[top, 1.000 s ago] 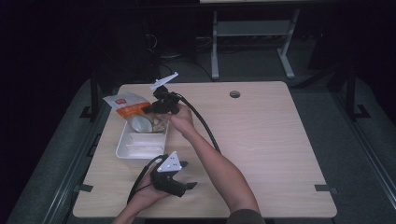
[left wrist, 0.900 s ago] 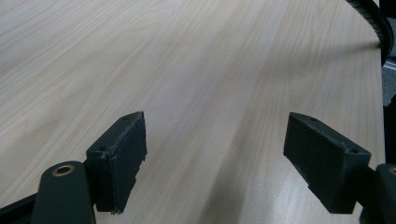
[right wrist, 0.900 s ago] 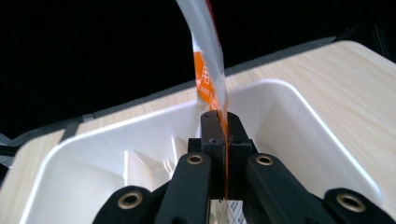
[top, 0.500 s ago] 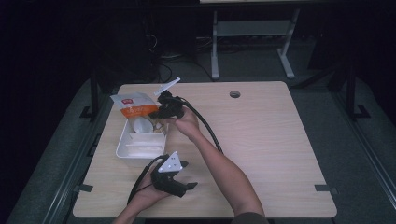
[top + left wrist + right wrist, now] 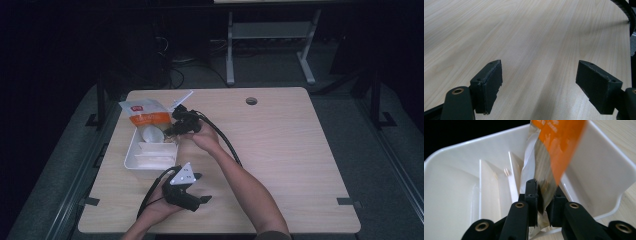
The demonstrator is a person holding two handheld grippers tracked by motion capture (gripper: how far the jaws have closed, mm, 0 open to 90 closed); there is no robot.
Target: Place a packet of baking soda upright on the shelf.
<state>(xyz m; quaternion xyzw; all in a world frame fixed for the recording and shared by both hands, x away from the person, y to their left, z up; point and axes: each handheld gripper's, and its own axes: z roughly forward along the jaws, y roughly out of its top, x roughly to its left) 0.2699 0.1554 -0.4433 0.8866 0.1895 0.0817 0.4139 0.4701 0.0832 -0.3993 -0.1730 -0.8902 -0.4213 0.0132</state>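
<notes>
Here we see, in the high view, the right gripper (image 5: 176,129) left of centre in the frame, reaching over the far end of a white tray (image 5: 131,159) that sits on the left part of the wooden table (image 5: 290,150). An orange-and-white snack bag (image 5: 142,114) stands tilted at the upper left of the tray, its lower end down inside it. In the right gripper view the two black jaws rise from the bottom centre, and the bag (image 5: 544,170) runs up between them toward the top of the frame; the jaws stand close on either side of its lower edge. They have just been easing apart a little, with the bag between them, yet as far as we can tell the pads are pressed on the crinkled foil. Behind the bag we make out the tray's (image 5: 461,182) thin dividers. The left gripper (image 5: 197,187) lies low in the bottom centre of the high view, held just above the bare table (image 5: 531,37), its jaws spread wide with nothing between them.
</notes>
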